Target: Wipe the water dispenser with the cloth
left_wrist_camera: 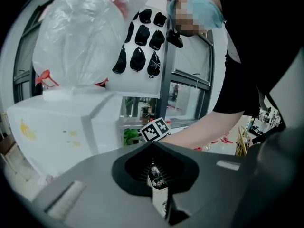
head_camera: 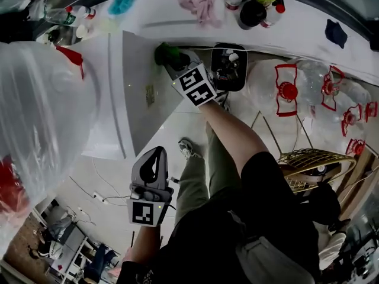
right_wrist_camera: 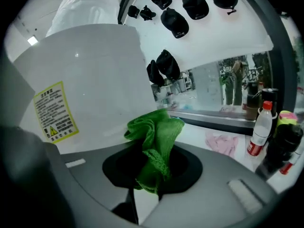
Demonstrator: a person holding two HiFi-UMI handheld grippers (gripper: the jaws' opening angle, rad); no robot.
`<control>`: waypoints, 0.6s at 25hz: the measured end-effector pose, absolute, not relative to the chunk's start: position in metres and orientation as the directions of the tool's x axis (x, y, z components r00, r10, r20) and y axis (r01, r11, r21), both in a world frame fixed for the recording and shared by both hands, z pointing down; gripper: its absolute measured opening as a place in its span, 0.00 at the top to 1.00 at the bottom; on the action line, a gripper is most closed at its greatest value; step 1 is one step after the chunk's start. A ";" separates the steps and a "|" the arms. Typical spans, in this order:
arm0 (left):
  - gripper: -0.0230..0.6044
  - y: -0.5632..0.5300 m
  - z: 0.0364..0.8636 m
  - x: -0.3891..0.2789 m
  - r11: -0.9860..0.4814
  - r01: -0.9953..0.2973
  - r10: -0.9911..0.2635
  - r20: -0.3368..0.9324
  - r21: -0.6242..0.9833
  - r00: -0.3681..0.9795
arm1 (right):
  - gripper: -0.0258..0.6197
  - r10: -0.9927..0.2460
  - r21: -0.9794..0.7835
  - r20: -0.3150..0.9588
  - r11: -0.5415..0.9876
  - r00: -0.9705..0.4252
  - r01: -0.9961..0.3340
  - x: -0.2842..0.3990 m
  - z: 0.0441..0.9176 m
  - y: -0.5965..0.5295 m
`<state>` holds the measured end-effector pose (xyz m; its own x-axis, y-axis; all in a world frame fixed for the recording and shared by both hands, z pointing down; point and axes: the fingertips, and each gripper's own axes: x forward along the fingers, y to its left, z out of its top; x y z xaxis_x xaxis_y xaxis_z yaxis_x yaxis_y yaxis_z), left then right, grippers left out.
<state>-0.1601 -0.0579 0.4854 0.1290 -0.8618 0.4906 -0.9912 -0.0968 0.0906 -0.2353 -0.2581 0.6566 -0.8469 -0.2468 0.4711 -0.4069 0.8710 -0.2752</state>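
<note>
Window sill [head_camera: 296, 34] carrying bottles and pink rag [head_camera: 200, 5].
Head view: right tool [head_camera: 173, 61] pressing green cloth [head_camera: 166, 53] against upper side of white dispenser [head_camera: 112, 99]; left tool [head_camera: 157, 154] hanging lower, apart from dispenser.
Left gripper view: jaws sitting together, gripping nothing.
Right gripper view: jaws clamping bunched cloth, cloth lying against dispenser wall, near yellow label [right_wrist_camera: 52, 113].

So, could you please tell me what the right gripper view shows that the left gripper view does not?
Only the right gripper view: the yellow warning label, the crumpled pink rag, and the right gripper clamping the green microfibre cloth. Only the left gripper view: the person's bare forearm and the shut, empty left gripper. Both: the white water dispenser, that cloth, and the black caps hanging behind.
</note>
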 end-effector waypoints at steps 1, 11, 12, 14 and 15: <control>0.96 -0.059 0.486 -0.160 -0.095 -0.991 -0.861 0.493 0.092 0.128 | 0.82 -0.257 -0.273 0.471 0.867 -0.844 -0.416 -0.237 0.658 -0.265; 0.96 -0.049 0.489 -0.158 -0.151 -0.985 -0.848 0.501 0.086 0.174 | 0.82 -0.379 -0.192 0.466 0.839 -0.800 -0.509 -0.229 0.654 -0.295; 0.96 -0.046 0.489 -0.158 -0.162 -0.983 -0.846 0.501 0.086 0.183 | 0.82 -0.385 -0.183 0.460 0.841 -0.800 -0.509 -0.224 0.652 -0.290; 0.96 -0.040 0.489 -0.158 -0.185 -0.979 -0.841 0.501 0.088 0.204 | 0.82 -0.389 -0.175 0.450 0.845 -0.804 -0.506 -0.212 0.649 -0.271; 0.96 -0.037 0.489 -0.157 -0.199 -0.976 -0.839 0.498 0.090 0.217 | 0.82 -0.388 -0.172 0.448 0.847 -0.806 -0.503 -0.205 0.648 -0.258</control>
<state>-0.1566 -0.0374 0.4893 0.2168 -0.8395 0.4983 -0.9759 -0.1989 0.0895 -0.2048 -0.2581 0.6484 -0.8055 -0.3877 0.4482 -0.5032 0.8469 -0.1719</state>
